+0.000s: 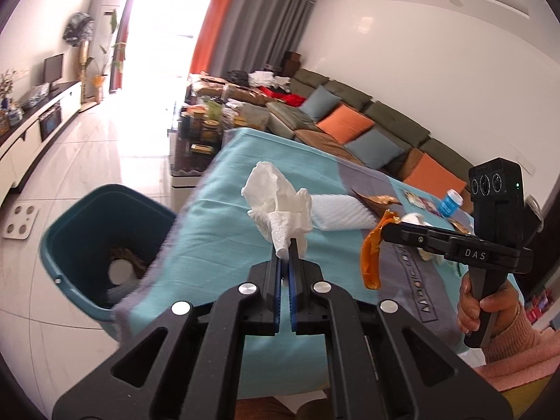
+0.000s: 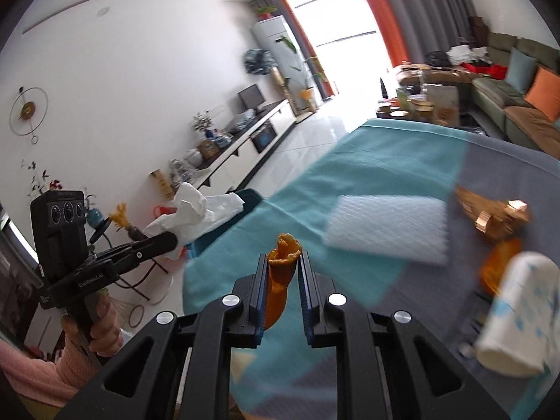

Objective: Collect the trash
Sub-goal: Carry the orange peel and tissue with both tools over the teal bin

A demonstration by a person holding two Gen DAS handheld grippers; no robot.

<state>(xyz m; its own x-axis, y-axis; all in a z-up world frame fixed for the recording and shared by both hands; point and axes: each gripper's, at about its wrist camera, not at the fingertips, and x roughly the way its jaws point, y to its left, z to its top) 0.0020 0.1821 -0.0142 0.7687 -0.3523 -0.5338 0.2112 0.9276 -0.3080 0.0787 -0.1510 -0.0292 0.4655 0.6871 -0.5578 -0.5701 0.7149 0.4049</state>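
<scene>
Through my left wrist view, my left gripper [image 1: 287, 245] has its jaws nearly together, pinching a crumpled white tissue [image 1: 280, 203] that sticks up and forward past the tips. The teal bin [image 1: 101, 245] stands on the floor to the left of and below the jaws, just beside the edge of the teal-covered tabletop [image 1: 217, 210]; that leftward gap is what the drop turns on, and my left side is nearer the bin. Something pale and round lies at the bin's bottom, but I cannot tell what. To the right, my right gripper [image 1: 386, 225] holds an orange peel [image 1: 371, 259] hanging down from its tips. More litter sits farther back on the cloth: a white padded sheet [image 1: 341, 211], a crinkled golden wrapper [image 1: 376, 201] and a small blue bottle [image 1: 451, 203].

Through my right wrist view, my right gripper [image 2: 283, 262] has its jaws narrow and clamped on the orange peel [image 2: 280, 280], its long axis running along the fingers. My left gripper [image 2: 168, 241] shows at the left with the tissue [image 2: 196, 210], and behind it only a corner of the bin [image 2: 250, 197] peeks out, so the bin lies left of and beyond the peel. The right side is blurred: the padded sheet [image 2: 388, 225], the golden wrapper [image 2: 493, 217] and a white roll-like thing [image 2: 514, 311] I cannot name with confidence.
</scene>
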